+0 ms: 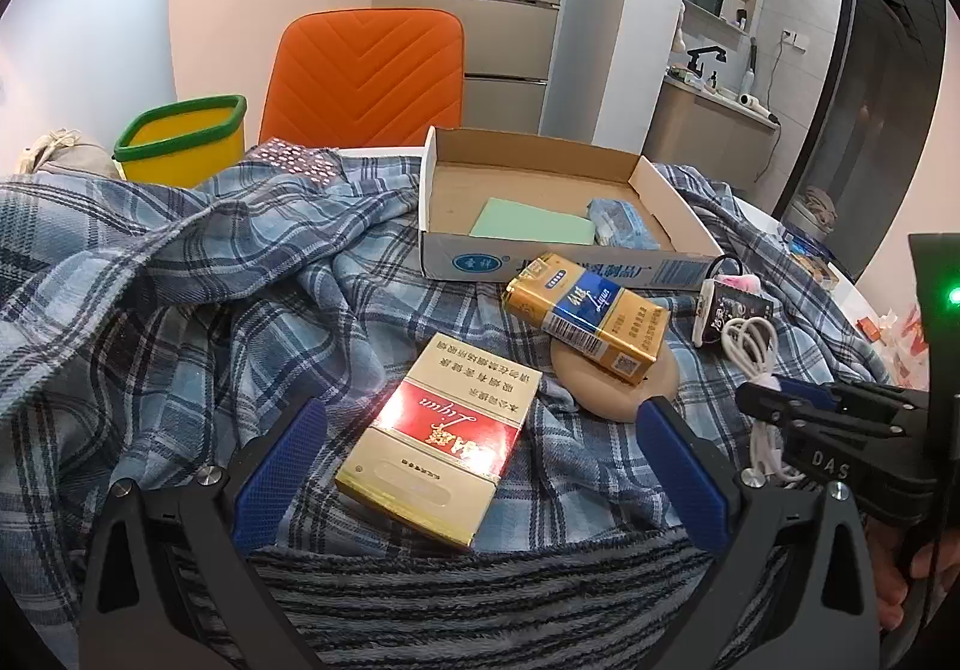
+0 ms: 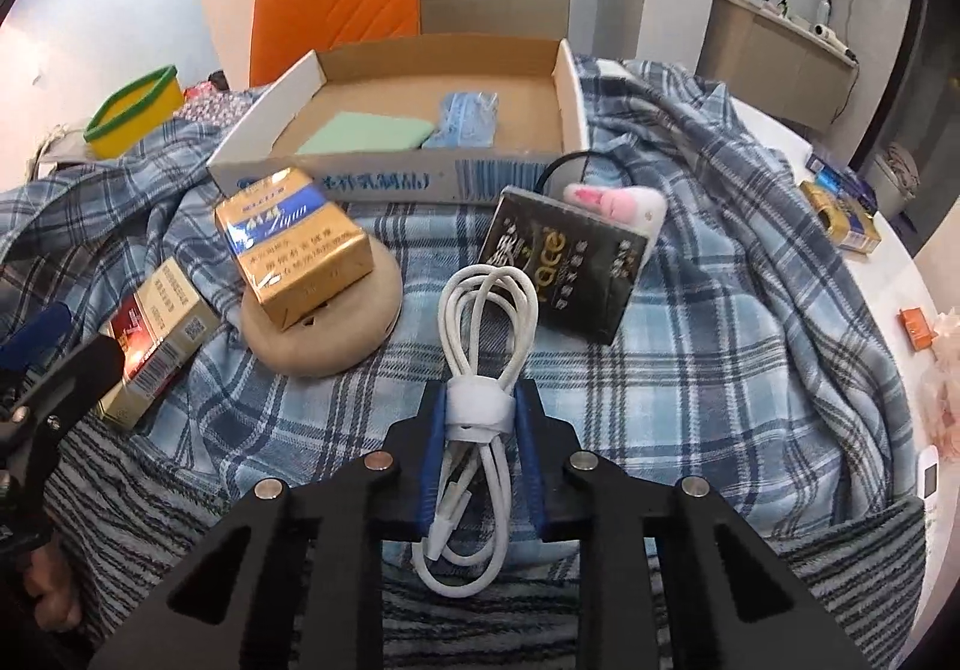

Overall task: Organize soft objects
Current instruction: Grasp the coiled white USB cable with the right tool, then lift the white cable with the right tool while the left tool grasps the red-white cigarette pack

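Right gripper (image 2: 478, 418): clamped on the white cable (image 2: 480, 346).
Left gripper (image 1: 480, 466): apart, empty.
Cardboard box (image 2: 384, 178): lay straight beyond the cable's long axis.

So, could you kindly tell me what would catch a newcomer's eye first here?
Probably the right gripper, shut on a coiled white cable above the plaid blanket. Then the open left gripper straddling a red and cream pack, with an orange chair behind the cardboard box.
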Tool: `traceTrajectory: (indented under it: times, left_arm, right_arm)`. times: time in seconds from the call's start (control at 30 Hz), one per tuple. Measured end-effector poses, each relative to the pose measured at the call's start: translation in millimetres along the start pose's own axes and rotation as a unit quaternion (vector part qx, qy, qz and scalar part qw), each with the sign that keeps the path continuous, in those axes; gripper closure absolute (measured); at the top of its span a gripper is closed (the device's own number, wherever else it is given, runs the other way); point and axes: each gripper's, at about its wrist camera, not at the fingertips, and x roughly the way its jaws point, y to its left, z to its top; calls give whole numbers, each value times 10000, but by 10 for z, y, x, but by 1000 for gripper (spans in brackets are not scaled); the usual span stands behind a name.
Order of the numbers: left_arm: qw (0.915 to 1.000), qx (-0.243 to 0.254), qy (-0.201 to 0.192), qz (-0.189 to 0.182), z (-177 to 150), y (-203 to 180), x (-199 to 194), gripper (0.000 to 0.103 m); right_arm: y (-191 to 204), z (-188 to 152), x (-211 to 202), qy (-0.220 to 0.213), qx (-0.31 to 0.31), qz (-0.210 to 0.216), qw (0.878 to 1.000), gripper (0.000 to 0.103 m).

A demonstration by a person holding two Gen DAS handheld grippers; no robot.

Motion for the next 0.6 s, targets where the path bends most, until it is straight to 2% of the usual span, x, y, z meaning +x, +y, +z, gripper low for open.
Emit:
traceTrajectory:
  times: [0.13,0.27,0.4,0.47,0.57,0.6]
  left_arm:
    - [9998,38,-177,62,26,3,-95,1]
    - [9978,171,-491,420,45,16,-197,1]
    - [9977,198,-429,486,55,103,-193,1]
    - [9985,136,-311,420,52,162,-164,1]
    - [9997,-235,26,8,56,310,-93,1]
    - [9994,-327,68,-21,46,332,-80,1]
  right_arm:
    - [-42,18,-94,-127,20,-83,9999,79]
    - [-88,53,-214,-270,30,-53,9996,79]
    - [-101,105,-387,-495,12,41,9988,79]
    - [-75,121,-472,-614,-4,115,9980,79]
    - [-35,143,-596,-823,-43,245,9963,79]
    - [-8,148,-623,-881,-71,269,9957,79]
